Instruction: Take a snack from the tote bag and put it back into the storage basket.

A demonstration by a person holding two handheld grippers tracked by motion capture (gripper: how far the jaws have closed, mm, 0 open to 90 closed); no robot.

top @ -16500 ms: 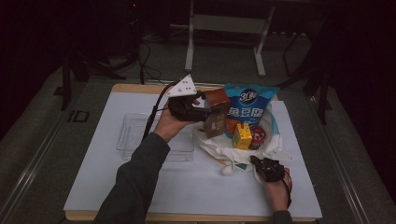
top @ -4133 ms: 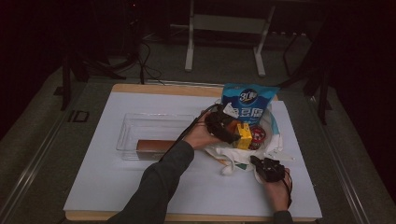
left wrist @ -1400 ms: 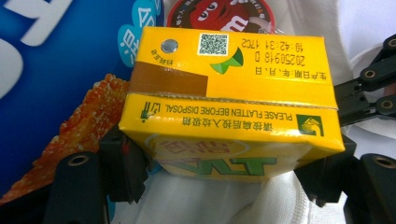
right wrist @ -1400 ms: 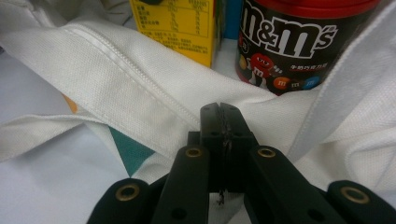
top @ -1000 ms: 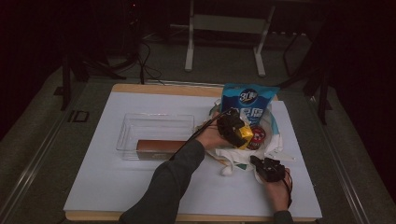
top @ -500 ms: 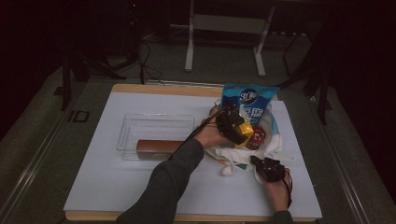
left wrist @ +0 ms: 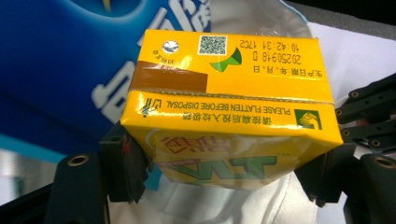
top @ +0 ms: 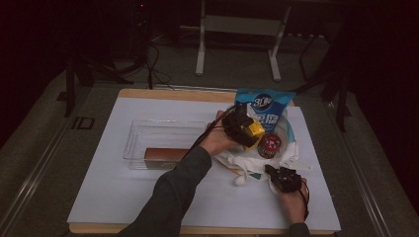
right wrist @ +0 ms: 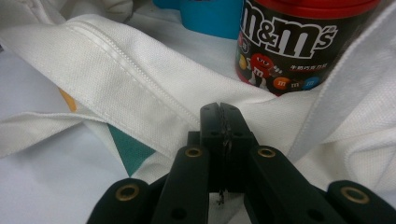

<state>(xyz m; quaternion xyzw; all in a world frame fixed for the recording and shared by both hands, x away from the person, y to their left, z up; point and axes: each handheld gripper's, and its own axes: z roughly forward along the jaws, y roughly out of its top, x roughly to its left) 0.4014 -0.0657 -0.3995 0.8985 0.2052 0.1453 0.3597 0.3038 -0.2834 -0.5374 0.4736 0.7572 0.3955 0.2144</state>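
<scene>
A yellow drink carton (left wrist: 233,121) is clamped by its two ends in my left gripper (left wrist: 229,172), just above the open white cloth bag (top: 247,160). From above, the left gripper (top: 240,127) and the carton (top: 255,130) sit in front of a blue snack bag (top: 263,106). A dark M&M's can with a red lid (top: 270,144) stands in the cloth bag beside the carton. My right gripper (top: 281,177) rests at the bag's near edge. Its jaws are shut (right wrist: 223,114) on the white hem (right wrist: 140,88), right below the can (right wrist: 289,42).
A clear plastic tray (top: 143,129) stands on the white table mat (top: 108,197) to the left, with a long brown box (top: 165,154) lying in it. The left forearm crosses the mat's middle. A teal patch shows on the bag (right wrist: 128,147).
The brown box, held earlier in the left gripper, now lies in the tray. The left gripper has since closed on the yellow carton and raised it slightly. The right gripper has stayed put.
</scene>
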